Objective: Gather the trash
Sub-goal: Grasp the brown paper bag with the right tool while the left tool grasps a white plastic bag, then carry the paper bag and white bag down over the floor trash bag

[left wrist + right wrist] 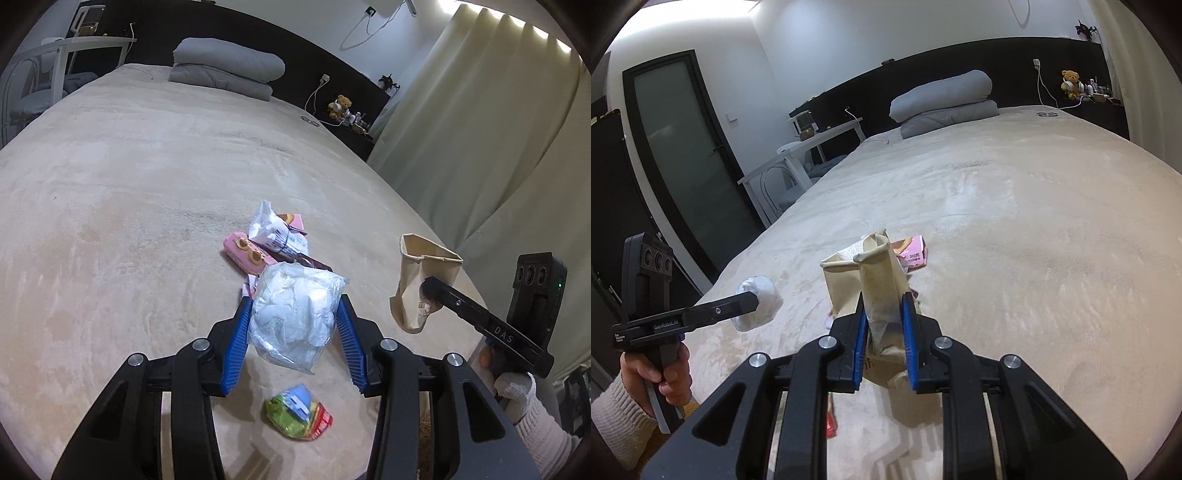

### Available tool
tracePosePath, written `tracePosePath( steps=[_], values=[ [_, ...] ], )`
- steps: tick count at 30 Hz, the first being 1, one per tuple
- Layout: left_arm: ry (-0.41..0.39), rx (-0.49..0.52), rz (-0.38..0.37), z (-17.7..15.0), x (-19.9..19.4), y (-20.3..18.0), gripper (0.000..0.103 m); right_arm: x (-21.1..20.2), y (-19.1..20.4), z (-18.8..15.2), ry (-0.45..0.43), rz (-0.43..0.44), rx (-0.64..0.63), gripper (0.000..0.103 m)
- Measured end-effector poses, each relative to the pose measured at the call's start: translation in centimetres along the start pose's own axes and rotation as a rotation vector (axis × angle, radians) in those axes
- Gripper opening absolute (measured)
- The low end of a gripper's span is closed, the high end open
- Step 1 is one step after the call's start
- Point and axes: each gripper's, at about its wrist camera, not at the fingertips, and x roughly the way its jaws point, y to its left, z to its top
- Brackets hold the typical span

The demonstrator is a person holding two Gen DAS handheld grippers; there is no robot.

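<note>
Right tongs clamp paper bag

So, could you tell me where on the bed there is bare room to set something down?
The bed cover is bare from the folded grey duvet down to the pink wrappers, and along its whole left side. It is crowded at the near edge: wrappers, the colourful packet, and both grippers' loads, the plastic bag and the paper bag.

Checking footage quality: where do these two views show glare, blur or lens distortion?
Left wrist view: curtain top glares white, bed edge bows, green wrapper slightly soft. Right wrist view: ceiling corner overexposed, door frame curves, paper bag sharp.
</note>
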Motion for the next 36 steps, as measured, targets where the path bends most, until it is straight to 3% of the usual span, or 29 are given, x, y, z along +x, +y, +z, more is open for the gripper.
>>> tracePosePath(
  steps=[22,36],
  values=[
    [-0.090,0.000,-0.046,-11.2,-7.2,-4.9,0.044,-9.8,4.8,-9.3,-0.046,0.018,-0.049,0.019],
    [-0.074,0.003,-0.050,-16.1,-8.5,-7.0,0.044,-13.6,5.5,-13.0,-0.043,0.037,-0.027,0.019]
  ],
)
